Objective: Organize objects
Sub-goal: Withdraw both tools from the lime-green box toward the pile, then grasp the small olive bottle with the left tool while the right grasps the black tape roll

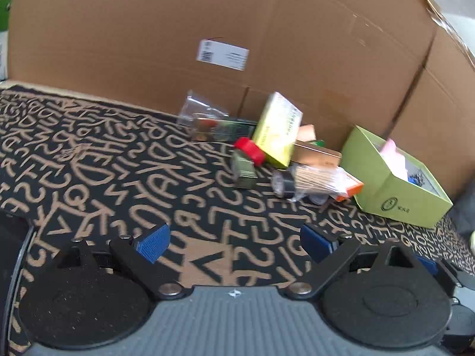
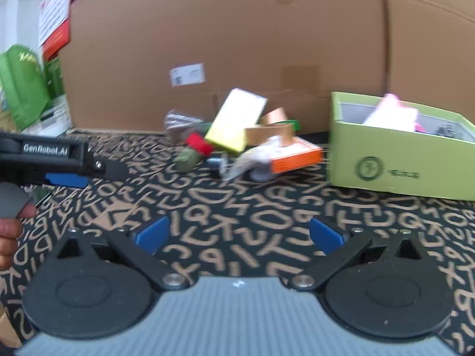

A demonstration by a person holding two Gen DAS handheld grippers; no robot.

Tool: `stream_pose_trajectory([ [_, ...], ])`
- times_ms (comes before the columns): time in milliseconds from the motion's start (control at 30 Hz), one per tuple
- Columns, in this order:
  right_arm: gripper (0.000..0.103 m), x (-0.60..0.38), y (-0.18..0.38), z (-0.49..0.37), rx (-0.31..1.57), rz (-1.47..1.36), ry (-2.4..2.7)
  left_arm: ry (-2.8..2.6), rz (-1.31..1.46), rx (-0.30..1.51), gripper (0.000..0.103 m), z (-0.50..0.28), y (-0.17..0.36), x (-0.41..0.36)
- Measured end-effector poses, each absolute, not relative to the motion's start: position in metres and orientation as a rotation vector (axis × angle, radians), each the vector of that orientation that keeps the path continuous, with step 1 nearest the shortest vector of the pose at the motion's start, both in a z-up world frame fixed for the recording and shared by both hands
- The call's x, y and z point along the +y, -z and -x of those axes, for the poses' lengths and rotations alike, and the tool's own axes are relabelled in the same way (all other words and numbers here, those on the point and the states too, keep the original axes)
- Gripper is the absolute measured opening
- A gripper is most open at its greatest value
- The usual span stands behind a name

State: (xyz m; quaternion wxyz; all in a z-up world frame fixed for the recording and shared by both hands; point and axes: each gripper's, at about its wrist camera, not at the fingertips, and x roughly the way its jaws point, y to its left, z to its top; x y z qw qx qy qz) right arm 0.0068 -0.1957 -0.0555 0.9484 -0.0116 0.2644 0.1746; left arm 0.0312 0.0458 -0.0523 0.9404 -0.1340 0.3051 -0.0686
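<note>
A pile of small objects lies against the cardboard wall: a yellow-green box point(image 1: 279, 130) point(image 2: 237, 121), a red-capped olive bottle point(image 1: 246, 160) point(image 2: 193, 151), an orange-edged pack point(image 1: 332, 181) point(image 2: 294, 154), a tape roll point(image 2: 276, 127) and a clear plastic packet point(image 1: 202, 112). An open lime-green box point(image 1: 397, 178) point(image 2: 394, 154) stands to their right with pink items inside. My left gripper point(image 1: 234, 241) is open and empty, well short of the pile. My right gripper point(image 2: 239, 234) is open and empty too. The left gripper also shows in the right wrist view point(image 2: 68, 166) at the left.
A black mat with tan letters point(image 1: 118, 163) point(image 2: 237, 207) covers the table. A large cardboard wall point(image 1: 237, 29) point(image 2: 237, 44) closes the back. Green packages point(image 2: 23, 86) and a red-white carton point(image 2: 56, 9) stand at the far left.
</note>
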Motion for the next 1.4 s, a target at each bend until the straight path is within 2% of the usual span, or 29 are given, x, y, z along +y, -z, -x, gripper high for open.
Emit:
stream_pose_trajectory([
  [100,0.101,-0.177,0.048,-0.022,0.537,0.031,-0.381,0.118,0.259,0.613,0.097,-0.034,0.053,0.056],
  [167,0.093,-0.164,0.046,-0.039,0.543,0.051,-0.375,0.110,0.264,0.602,0.097,-0.037,0.055,0.064],
  [233,0.078,-0.151,0.046,-0.060,0.565,0.071,-0.363,0.107,0.284,0.601,0.097,-0.040,0.056,0.073],
  [367,0.067,-0.126,0.054,-0.099,0.580,0.114,-0.367,0.103,0.294,0.598,0.097,-0.047,0.059,0.085],
  [433,0.056,-0.118,0.060,-0.117,0.588,0.136,-0.346,0.110,0.274,0.599,0.097,-0.052,0.060,0.088],
  [500,0.052,-0.113,0.068,-0.134,0.610,0.139,-0.316,0.125,0.265,0.598,0.097,-0.056,0.060,0.091],
  [533,0.038,-0.114,0.072,-0.139,0.621,0.131,-0.311,0.138,0.261,0.596,0.097,-0.057,0.059,0.092],
  [600,0.018,-0.117,0.077,-0.146,0.645,0.103,-0.308,0.162,0.260,0.587,0.097,-0.060,0.058,0.095],
  [767,0.018,-0.129,0.073,-0.126,0.623,0.101,-0.285,0.234,0.269,0.604,0.097,-0.086,0.054,0.088],
  [967,0.018,-0.163,0.069,-0.064,0.620,0.024,-0.279,0.353,0.223,0.625,0.096,-0.138,0.061,0.038],
  [1033,0.018,-0.175,0.069,-0.051,0.635,0.004,-0.280,0.342,0.185,0.641,0.089,-0.158,0.068,0.019],
  [1067,0.018,-0.180,0.069,-0.046,0.634,-0.004,-0.279,0.317,0.169,0.657,0.076,-0.167,0.073,0.013],
  [1100,0.018,-0.184,0.069,-0.041,0.630,-0.010,-0.278,0.296,0.163,0.684,0.056,-0.176,0.079,0.010],
  [1167,0.018,-0.191,0.069,-0.034,0.618,-0.009,-0.276,0.280,0.170,0.716,0.033,-0.187,0.089,0.010],
  [1200,0.018,-0.194,0.068,-0.030,0.613,-0.009,-0.280,0.272,0.158,0.700,0.026,-0.185,0.090,0.011],
  [1400,0.018,-0.212,0.073,-0.013,0.603,-0.064,-0.316,0.316,0.178,0.735,0.023,-0.131,0.082,0.017],
])
